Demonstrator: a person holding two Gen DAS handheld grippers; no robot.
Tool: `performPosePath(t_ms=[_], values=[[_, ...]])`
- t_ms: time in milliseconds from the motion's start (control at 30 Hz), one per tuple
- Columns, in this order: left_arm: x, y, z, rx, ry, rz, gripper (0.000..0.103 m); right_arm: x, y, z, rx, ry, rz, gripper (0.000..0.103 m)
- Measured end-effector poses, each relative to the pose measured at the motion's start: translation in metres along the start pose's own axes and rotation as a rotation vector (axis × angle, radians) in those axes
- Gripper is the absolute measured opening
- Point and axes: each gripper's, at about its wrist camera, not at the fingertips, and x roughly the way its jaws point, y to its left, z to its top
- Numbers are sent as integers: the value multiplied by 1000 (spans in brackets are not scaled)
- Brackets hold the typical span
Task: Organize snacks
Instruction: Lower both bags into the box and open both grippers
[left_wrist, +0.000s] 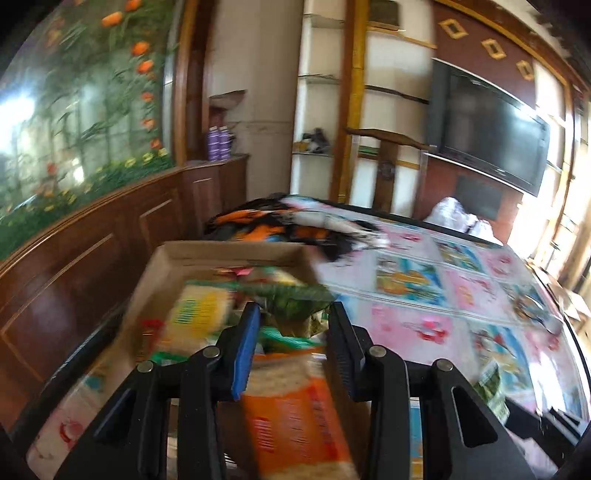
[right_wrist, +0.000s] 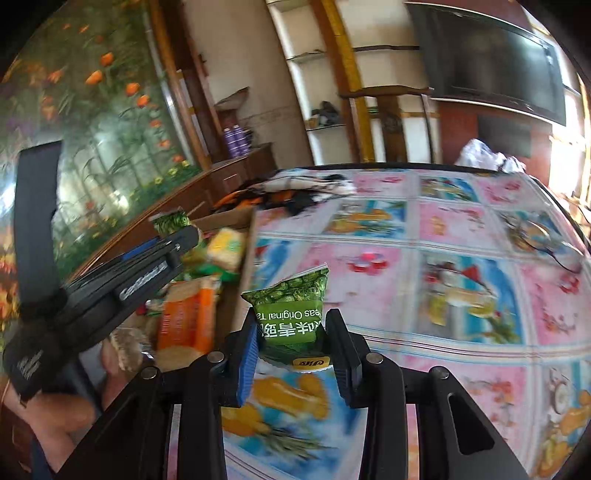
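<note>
My left gripper (left_wrist: 293, 310) is shut on a small green snack packet (left_wrist: 299, 295) above an open cardboard box (left_wrist: 221, 251). In the box lie a yellow packet (left_wrist: 199, 314), an orange packet (left_wrist: 295, 417) and other snacks. My right gripper (right_wrist: 292, 315) is shut on a green pea packet (right_wrist: 295, 295), held over the tablecloth just right of the box (right_wrist: 245, 258). The right wrist view also shows the left gripper (right_wrist: 184, 234) over the box with its green packet (right_wrist: 171, 220) sticking up.
The table (left_wrist: 424, 295) wears a pink and blue picture cloth. A bundle of orange, black and white fabric (left_wrist: 288, 221) lies behind the box. A white plastic bag (left_wrist: 454, 214) sits at the far edge, beside a wooden chair (left_wrist: 388, 166). Another green packet (left_wrist: 491, 387) lies at right.
</note>
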Motion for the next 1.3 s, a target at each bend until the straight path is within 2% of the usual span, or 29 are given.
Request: performPosePath(t_ms=[267,567,767,867,933,967,1067,1167,1300], values=[[24,62,3,-122,82,101,37,37,60,1,-104,45,71,39],[31,72,-1,-139,123,128,37,76,87,6,-142,80,84,39],[33,71,-1,-138,124,143,40,83,93,7,-183,42,56,42],[30,71,-1,-136,107,149,54,81,92,7,-192,40,61,51],[25,70,0,-134,76,164,70,75,89,7,-191,23,75,63],[22,70,1,-136,55,169,72,71,88,8,-188,12,79,71],[13,70,3,-136,-3,191,79,58,86,11,-199,-23,82,74],[5,67,5,-130,-53,213,87,39,80,9,-230,-70,40,77],[-12,53,4,-86,-146,249,101,12,62,-2,-257,-120,-4,88]])
